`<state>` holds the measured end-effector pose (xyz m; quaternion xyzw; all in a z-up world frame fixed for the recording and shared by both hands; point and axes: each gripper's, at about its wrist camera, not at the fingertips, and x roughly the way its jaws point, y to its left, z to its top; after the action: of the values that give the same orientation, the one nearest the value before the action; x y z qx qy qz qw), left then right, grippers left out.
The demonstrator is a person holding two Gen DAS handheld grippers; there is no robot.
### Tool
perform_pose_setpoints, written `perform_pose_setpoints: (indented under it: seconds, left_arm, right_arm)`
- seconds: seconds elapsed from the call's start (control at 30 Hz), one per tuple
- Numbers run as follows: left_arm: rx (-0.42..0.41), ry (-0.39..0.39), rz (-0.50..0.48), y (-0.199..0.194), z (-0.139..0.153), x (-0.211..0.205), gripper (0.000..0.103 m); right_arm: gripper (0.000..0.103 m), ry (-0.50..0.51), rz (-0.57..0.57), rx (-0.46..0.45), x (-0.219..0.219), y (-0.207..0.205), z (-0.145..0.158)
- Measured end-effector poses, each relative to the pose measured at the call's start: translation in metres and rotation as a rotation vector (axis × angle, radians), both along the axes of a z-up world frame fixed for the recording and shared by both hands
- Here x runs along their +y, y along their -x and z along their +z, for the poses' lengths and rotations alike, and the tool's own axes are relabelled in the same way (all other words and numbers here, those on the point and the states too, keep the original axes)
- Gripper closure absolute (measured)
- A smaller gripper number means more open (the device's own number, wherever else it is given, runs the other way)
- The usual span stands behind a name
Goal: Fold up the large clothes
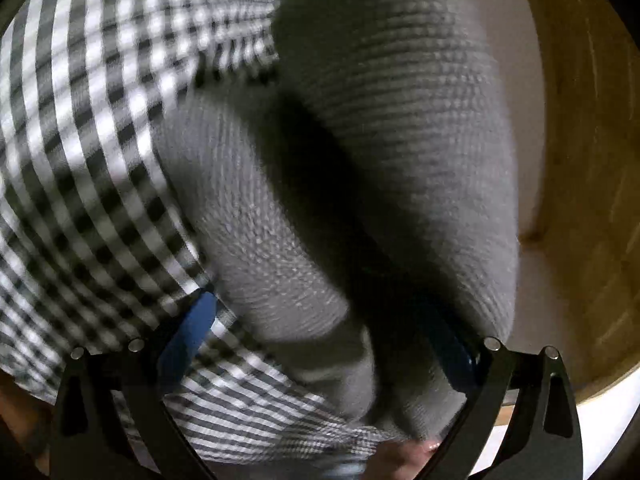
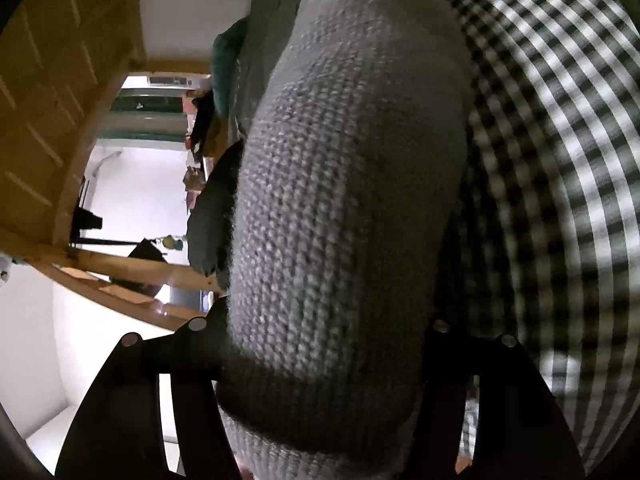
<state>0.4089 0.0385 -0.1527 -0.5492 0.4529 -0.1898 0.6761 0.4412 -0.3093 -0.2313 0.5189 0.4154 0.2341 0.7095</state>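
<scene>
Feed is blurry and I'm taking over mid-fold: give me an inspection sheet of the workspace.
Surface: checked cloth spread beneath the work.
Job's things: grey knitted sweater, bunched thick between both pairs of fingers.
Clutter: dark folded fabrics piled behind the sweater.
Grippers: left gripper and right gripper each closed on the sweater; blue pad shows on the left one.
Cables: nothing seen.
Surroundings: wooden panelling, white wall, bright doorway.
</scene>
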Motion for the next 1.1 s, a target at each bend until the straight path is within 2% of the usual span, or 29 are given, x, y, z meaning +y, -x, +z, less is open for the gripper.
perform_pose_setpoints:
  seconds: [0.07, 0.17, 0.23, 0.33, 0.4, 0.53, 0.57, 0.63, 0.67, 0.83, 1.0, 1.07, 1.1]
  left_arm:
    - [0.009, 0.119, -0.012, -0.002, -0.011, -0.005, 0.006]
    - [-0.032, 0.211, 0.017, 0.006, -0.012, -0.011, 0.006]
    - [-0.066, 0.234, 0.023, 0.014, -0.010, -0.014, 0.006]
    - [-0.083, 0.245, 0.035, 0.017, -0.011, -0.013, 0.006]
    - [-0.093, 0.268, 0.038, 0.022, -0.012, -0.012, 0.006]
    - [-0.227, 0.231, 0.012, 0.041, 0.005, -0.013, 0.006]
    - [-0.232, 0.220, 0.006, 0.041, 0.006, -0.016, 0.006]
    - [-0.205, 0.246, 0.015, 0.035, 0.004, -0.020, 0.006]
    - [-0.197, 0.241, 0.014, 0.045, 0.002, -0.015, 0.006]
    - [-0.132, 0.178, 0.017, 0.012, 0.007, -0.019, 0.006]
    - [-0.078, 0.030, -0.045, -0.016, 0.025, -0.043, 0.006]
    - [-0.069, -0.060, -0.122, -0.028, 0.033, -0.055, 0.006]
    - [-0.073, -0.069, -0.139, -0.032, 0.034, -0.058, 0.006]
  right_arm:
    - [0.044, 0.010, 0.002, 0.015, 0.000, 0.012, -0.006]
    - [0.045, 0.005, -0.021, 0.054, -0.008, 0.021, -0.022]
    - [0.045, 0.008, -0.030, 0.065, -0.011, 0.022, -0.027]
    - [0.045, 0.115, -0.015, 0.052, -0.004, 0.020, -0.020]
    - [0.045, 0.125, -0.016, 0.051, -0.003, 0.020, -0.020]
    - [0.042, 0.104, -0.018, 0.069, -0.004, 0.020, -0.029]
    - [0.042, 0.109, -0.013, 0.069, -0.003, 0.020, -0.029]
    - [0.041, 0.107, -0.006, 0.069, -0.002, 0.020, -0.029]
    - [0.041, 0.096, 0.000, 0.070, -0.002, 0.020, -0.030]
    - [0.041, 0.055, 0.006, 0.075, -0.004, 0.021, -0.037]
    - [0.041, 0.062, 0.015, 0.069, -0.008, 0.023, -0.041]
    - [0.041, 0.062, 0.014, 0.069, -0.008, 0.023, -0.040]
    - [0.040, 0.059, 0.013, 0.070, -0.010, 0.024, -0.042]
